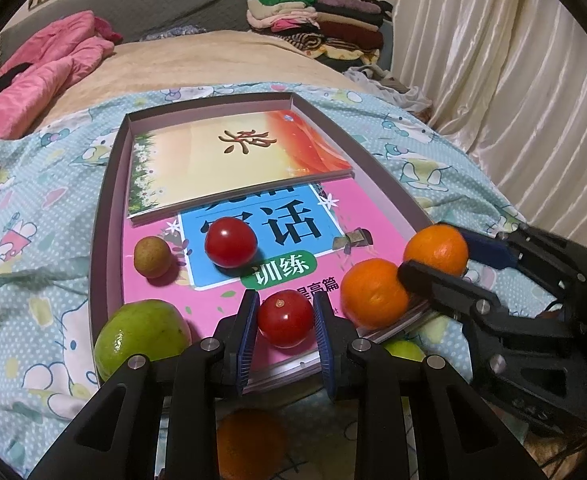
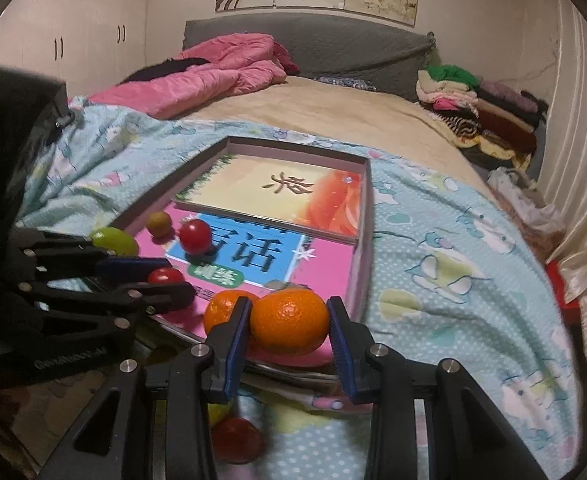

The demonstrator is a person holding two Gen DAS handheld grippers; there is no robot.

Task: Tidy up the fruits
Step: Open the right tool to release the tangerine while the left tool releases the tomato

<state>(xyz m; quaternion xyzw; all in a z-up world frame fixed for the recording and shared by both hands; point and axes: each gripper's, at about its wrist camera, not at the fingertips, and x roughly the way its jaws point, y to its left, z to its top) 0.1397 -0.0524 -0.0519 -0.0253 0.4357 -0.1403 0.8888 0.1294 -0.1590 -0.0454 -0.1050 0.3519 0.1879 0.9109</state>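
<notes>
Left hand-held gripper (image 1: 285,320): fingers flank cherry tomato (image 1: 285,319) on pink book (image 1: 229,312), small gaps each side, not clenched. Right hand-held gripper (image 2: 289,322): fingers bracket orange (image 2: 289,321) at box edge, contact unclear, looks released. Second orange (image 1: 374,293) touches it. Beyond: second tomato (image 1: 231,241), small brownish fruit (image 1: 152,257), green fruit (image 1: 141,336), all in shallow box (image 1: 109,216) on bed (image 1: 33,240). Risk: round fruit rolls off slick book cover or over box edge if nudged; soft bedding tilts box.
</notes>
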